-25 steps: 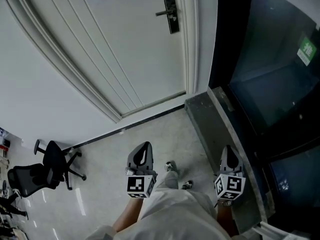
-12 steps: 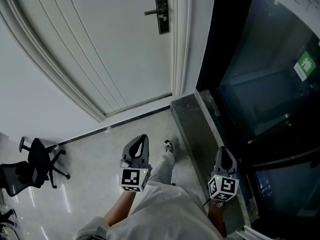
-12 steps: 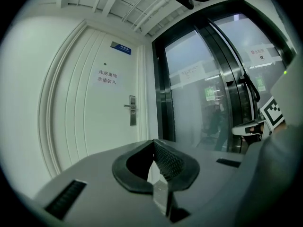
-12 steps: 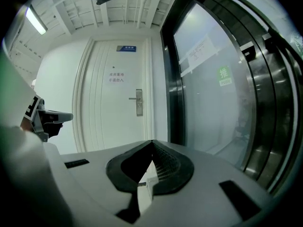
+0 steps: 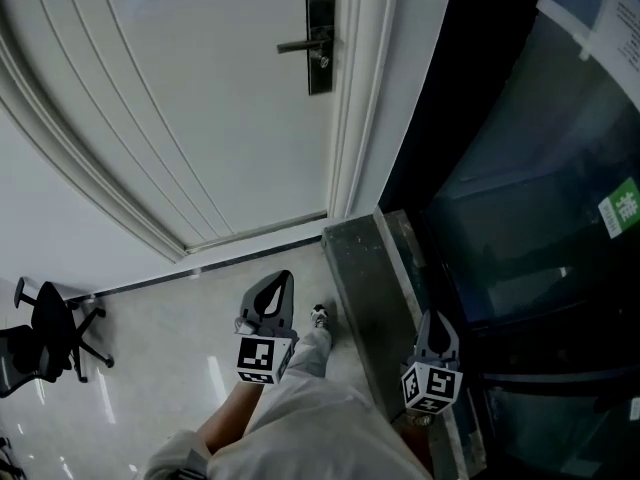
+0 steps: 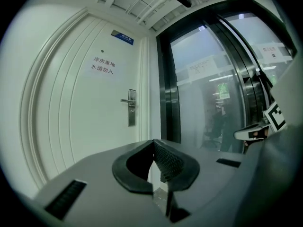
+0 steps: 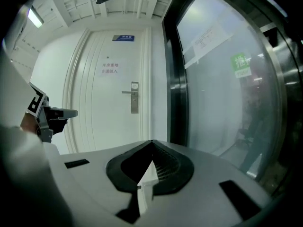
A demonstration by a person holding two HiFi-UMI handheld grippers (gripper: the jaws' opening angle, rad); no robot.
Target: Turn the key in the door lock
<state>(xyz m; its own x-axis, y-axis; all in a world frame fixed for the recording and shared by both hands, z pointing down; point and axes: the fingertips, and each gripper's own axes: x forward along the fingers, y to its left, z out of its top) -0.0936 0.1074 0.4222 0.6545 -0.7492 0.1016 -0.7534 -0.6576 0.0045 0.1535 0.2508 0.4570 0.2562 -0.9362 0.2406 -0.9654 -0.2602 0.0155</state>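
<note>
my left gripper (image 6: 154,143) has its jaws pressed together on nothing, and my right gripper (image 7: 151,143) the same. both hang low over the floor (image 5: 150,338), well apart from the white door (image 5: 200,128). the lock (image 5: 320,41) is at the door's right edge; a glint below the handle (image 5: 297,45) may be the key.

We see a pale, glossy tiled floor (image 5: 170,348) running up to the foot of the white door (image 5: 220,118). A black office chair (image 5: 45,333) stands on it at the far left, well apart from the person's shoe (image 5: 320,316). The shoe is planted just beside a dark stone ledge (image 5: 365,278) that rises from the floor along the glass wall (image 5: 520,198).
</note>
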